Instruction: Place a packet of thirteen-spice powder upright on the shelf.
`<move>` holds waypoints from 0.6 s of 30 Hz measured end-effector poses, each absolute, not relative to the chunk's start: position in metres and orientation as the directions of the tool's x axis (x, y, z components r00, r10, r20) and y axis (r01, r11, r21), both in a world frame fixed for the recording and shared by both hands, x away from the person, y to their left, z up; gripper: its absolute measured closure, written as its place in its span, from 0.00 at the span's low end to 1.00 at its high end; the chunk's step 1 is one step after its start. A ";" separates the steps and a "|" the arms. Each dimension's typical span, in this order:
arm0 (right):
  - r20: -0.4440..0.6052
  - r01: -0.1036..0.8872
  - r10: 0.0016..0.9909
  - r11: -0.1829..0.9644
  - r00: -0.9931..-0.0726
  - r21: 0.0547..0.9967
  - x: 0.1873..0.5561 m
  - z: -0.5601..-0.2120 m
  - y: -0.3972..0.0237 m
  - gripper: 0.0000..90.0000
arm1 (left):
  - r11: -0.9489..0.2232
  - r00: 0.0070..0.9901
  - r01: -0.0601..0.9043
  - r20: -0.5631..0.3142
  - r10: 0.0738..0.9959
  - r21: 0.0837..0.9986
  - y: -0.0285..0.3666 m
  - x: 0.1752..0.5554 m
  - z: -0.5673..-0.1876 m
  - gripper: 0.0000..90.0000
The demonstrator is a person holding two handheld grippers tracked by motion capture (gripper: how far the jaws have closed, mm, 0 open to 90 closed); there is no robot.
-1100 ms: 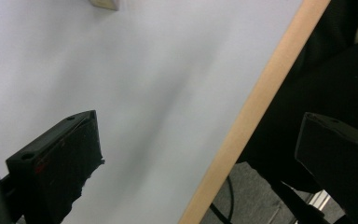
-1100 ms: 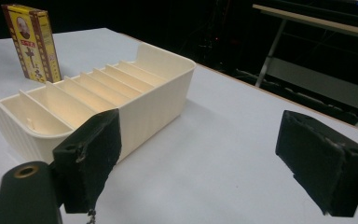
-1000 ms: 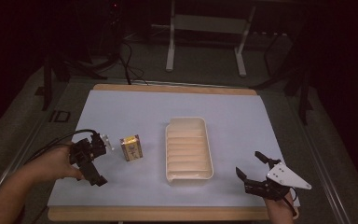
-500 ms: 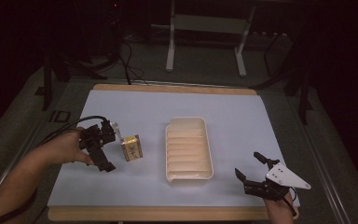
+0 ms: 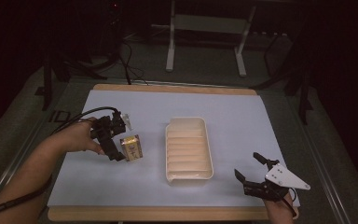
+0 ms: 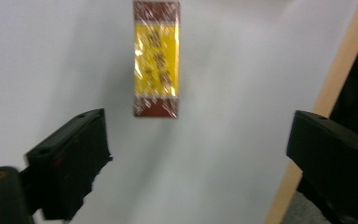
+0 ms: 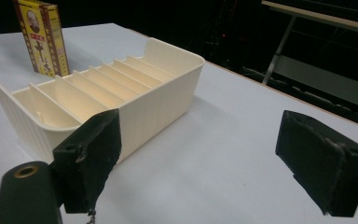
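Small yellow-and-maroon cardboard box (image 5: pixel 132 147) standing on the white table mat (image 5: pixel 242 116), left of the empty cream ribbed plastic tray (image 5: pixel 189 149); left gripper (image 5: pixel 114 140) poised over it, jaws wide, right gripper (image 5: pixel 254 175) idle near-right, jaws wide; no grasp yet made.

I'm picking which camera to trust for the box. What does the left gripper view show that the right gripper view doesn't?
Left gripper view alone: the yellow box seen from above, its narrow top face between that gripper's open jaws, and the table's wooden edge.

Right gripper view alone: the cream divided tray, empty, with the box standing upright behind it, its printed front facing the camera, and a metal stand beyond the table.

Both: the box, the white tabletop, and wide-open jaws.
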State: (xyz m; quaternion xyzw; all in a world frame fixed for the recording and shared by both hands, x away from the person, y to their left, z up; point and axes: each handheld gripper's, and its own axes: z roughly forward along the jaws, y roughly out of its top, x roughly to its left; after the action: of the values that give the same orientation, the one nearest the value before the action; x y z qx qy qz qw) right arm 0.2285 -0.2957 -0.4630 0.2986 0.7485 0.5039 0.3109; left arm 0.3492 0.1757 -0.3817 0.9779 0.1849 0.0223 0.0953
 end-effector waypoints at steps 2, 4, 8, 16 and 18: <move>-0.163 0.134 0.760 0.313 -0.629 0.940 0.228 -0.463 -0.296 0.16 | -0.915 0.932 0.353 0.009 0.361 0.195 0.173 0.352 -0.382 0.18; -0.163 0.133 0.760 0.313 -0.630 0.941 0.228 -0.463 -0.296 0.16 | -0.917 0.931 0.353 0.026 0.364 0.184 0.170 0.355 -0.383 0.19; -0.157 0.137 0.759 0.309 -0.632 0.941 0.228 -0.463 -0.297 0.16 | -0.916 0.926 0.367 0.032 0.377 0.164 0.165 0.360 -0.388 0.28; -0.162 0.138 0.753 0.319 -0.638 0.938 0.228 -0.464 -0.295 0.16 | -0.906 0.909 0.405 0.053 0.413 0.121 0.160 0.366 -0.400 0.47; -0.164 0.139 0.750 0.323 -0.641 0.936 0.228 -0.464 -0.294 0.16 | -0.908 0.911 0.401 0.047 0.409 0.122 0.159 0.366 -0.404 0.50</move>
State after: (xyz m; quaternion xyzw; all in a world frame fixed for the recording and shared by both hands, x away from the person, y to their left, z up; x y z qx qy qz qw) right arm 0.2280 -0.2943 -0.4640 0.2945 0.7544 0.5016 0.3042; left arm 0.3661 0.1594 -0.4040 0.9761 0.2074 0.0355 0.0549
